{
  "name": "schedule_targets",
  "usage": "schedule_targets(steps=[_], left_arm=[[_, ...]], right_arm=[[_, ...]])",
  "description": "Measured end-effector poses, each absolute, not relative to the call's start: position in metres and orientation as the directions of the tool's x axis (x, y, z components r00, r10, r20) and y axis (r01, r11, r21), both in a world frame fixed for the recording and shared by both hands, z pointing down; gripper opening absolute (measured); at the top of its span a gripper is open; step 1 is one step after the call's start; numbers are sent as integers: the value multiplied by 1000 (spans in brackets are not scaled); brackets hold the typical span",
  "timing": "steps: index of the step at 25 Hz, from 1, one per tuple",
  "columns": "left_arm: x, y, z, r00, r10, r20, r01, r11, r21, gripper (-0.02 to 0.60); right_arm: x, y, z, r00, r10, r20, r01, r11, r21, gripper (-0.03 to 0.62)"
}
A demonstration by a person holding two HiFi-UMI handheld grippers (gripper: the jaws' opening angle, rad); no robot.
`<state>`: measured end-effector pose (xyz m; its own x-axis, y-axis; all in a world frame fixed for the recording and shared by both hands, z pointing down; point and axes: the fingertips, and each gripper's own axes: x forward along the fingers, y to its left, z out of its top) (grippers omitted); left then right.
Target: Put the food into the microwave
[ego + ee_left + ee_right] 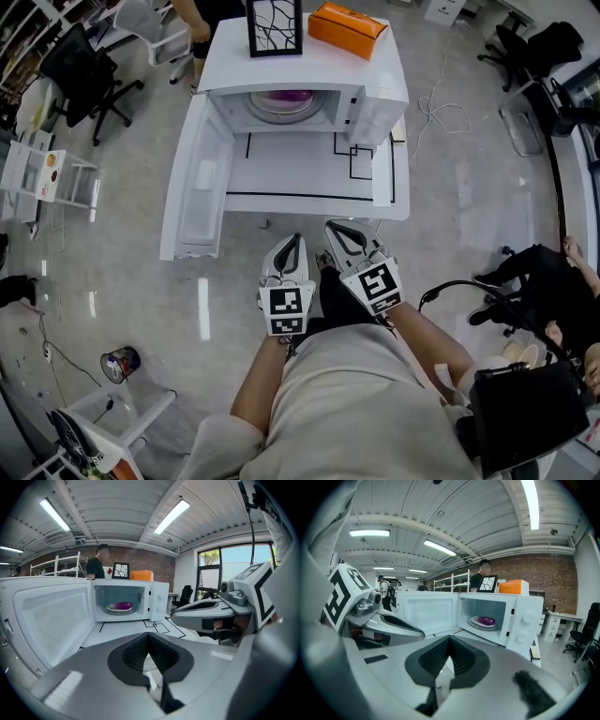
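Observation:
A white microwave (375, 89) stands on a white table (300, 173) with its door (197, 178) swung wide open to the left. Inside, purple food (291, 97) lies on a plate on the turntable; both gripper views show the food (123, 605) (487, 620) too. My left gripper (292, 242) and right gripper (339, 230) hang side by side in front of the table's near edge, close to my body, apart from the microwave. Each points toward the oven. The left gripper (149, 637) is shut with nothing between its pads. The right gripper (449, 641) is likewise shut and holds nothing.
A black picture frame (275, 26) and an orange box (347, 28) sit on top of the microwave. A person (96, 566) stands behind the table. Office chairs (89, 70), a white rack (47, 178) and a can (120, 364) are at the left; another person (562, 300) sits at the right.

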<state>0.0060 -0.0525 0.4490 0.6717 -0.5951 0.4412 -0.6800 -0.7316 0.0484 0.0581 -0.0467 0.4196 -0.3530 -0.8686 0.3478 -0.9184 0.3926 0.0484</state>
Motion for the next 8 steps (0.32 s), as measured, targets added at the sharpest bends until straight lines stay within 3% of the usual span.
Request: schedule_targets(steps=[8], left_arm=[[3,-56,449,669,-596,444,-682,-730,46,8]], right_arm=[[50,-53,421,-370,-861,350,-914,405,31,10]])
